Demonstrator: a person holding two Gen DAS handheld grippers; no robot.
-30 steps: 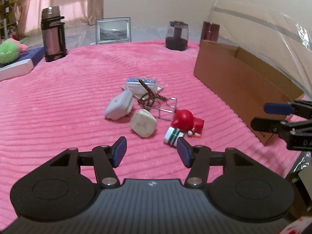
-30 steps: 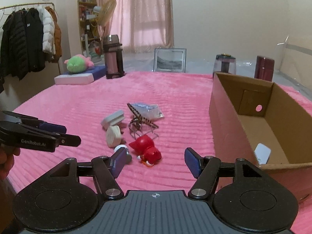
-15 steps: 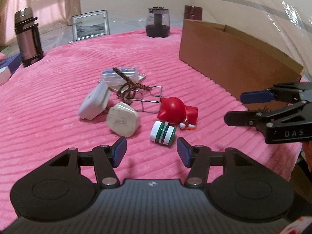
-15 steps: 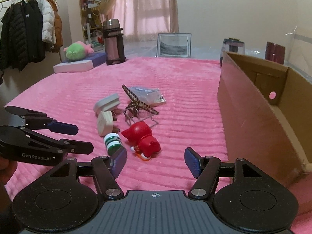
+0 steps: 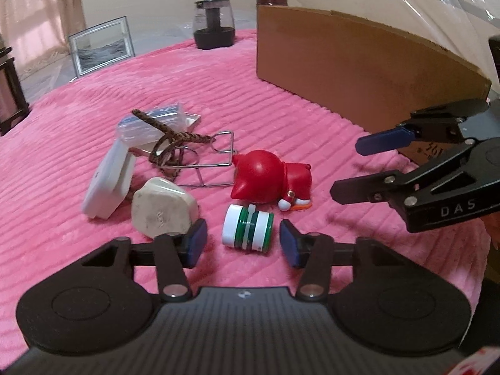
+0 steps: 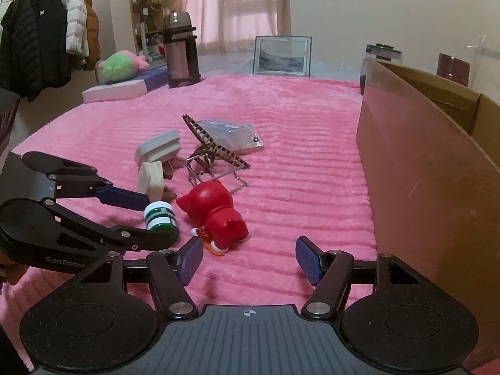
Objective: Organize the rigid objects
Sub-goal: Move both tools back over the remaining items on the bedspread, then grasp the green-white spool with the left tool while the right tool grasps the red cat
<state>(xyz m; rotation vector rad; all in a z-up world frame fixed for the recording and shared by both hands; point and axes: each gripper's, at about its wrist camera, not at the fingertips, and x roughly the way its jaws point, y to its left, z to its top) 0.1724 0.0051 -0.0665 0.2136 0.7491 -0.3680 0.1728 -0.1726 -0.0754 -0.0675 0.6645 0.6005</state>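
Left tool (image 5: 243,243) wide open, low over the pink bed cover (image 5: 62,162), blue pads flanking the green-white spool (image 5: 248,233) at frame center without touching it. Right tool (image 6: 249,260) wide open, holding nothing, red figurine (image 6: 218,215) just ahead of its left pad. White adapter (image 5: 107,184), cream plug (image 5: 162,211), wire stand with braided cord (image 5: 187,153) and clear packet (image 5: 150,123) clustered upper left of the spool, crowding that side. Cardboard box (image 6: 422,168) fills the right edge in the right wrist view, top open; bare cover lies between figurine and box wall.
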